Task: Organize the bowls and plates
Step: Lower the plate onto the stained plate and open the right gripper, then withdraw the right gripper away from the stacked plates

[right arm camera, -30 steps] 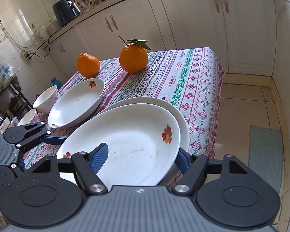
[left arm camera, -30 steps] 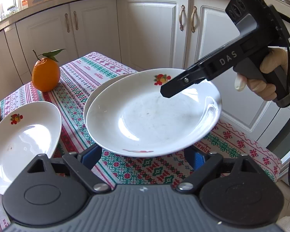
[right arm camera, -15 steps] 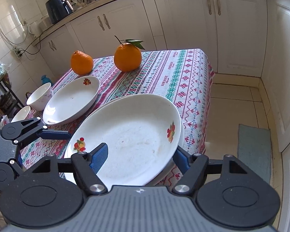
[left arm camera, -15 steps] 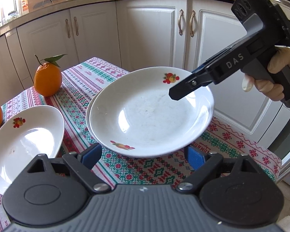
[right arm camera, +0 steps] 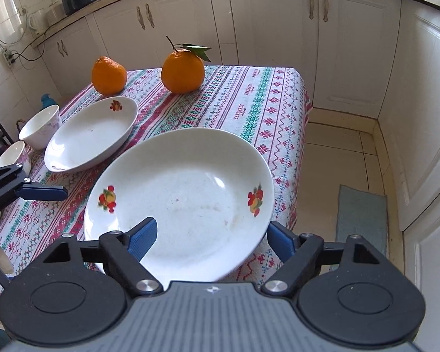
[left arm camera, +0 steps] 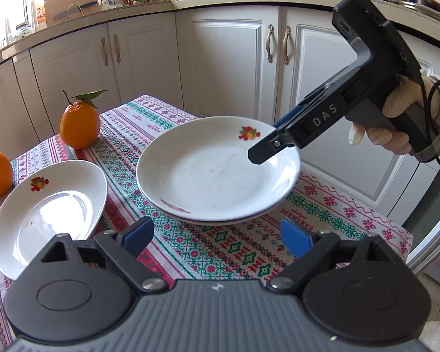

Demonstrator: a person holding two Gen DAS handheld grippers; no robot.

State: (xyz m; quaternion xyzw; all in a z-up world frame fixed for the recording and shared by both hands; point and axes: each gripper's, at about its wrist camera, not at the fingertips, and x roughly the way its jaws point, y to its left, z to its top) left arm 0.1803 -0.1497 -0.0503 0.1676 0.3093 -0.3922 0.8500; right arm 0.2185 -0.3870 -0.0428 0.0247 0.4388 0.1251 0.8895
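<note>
A white plate with fruit decals (left arm camera: 214, 173) rests on a second white plate (left arm camera: 271, 209) on the patterned tablecloth; it also shows in the right wrist view (right arm camera: 184, 193). My right gripper (right arm camera: 211, 239) is open, its blue fingers astride the top plate's near rim; in the left wrist view it (left arm camera: 267, 149) reaches over the plate's right rim. My left gripper (left arm camera: 217, 236) is open and empty, just short of the stack. A third plate (left arm camera: 47, 214) lies to the left, also in the right wrist view (right arm camera: 91, 133).
Two oranges (right arm camera: 182, 69) (right arm camera: 108, 74) sit at the table's far side. Two white bowls (right arm camera: 39, 126) (right arm camera: 11, 155) stand at the left edge. White cabinets (left arm camera: 234, 67) surround the table. The table edge drops to a tiled floor with a mat (right arm camera: 360, 217).
The top plate came down from a tilted, lifted pose and now lies on the lower plate. Both grippers drew back a little from it.
</note>
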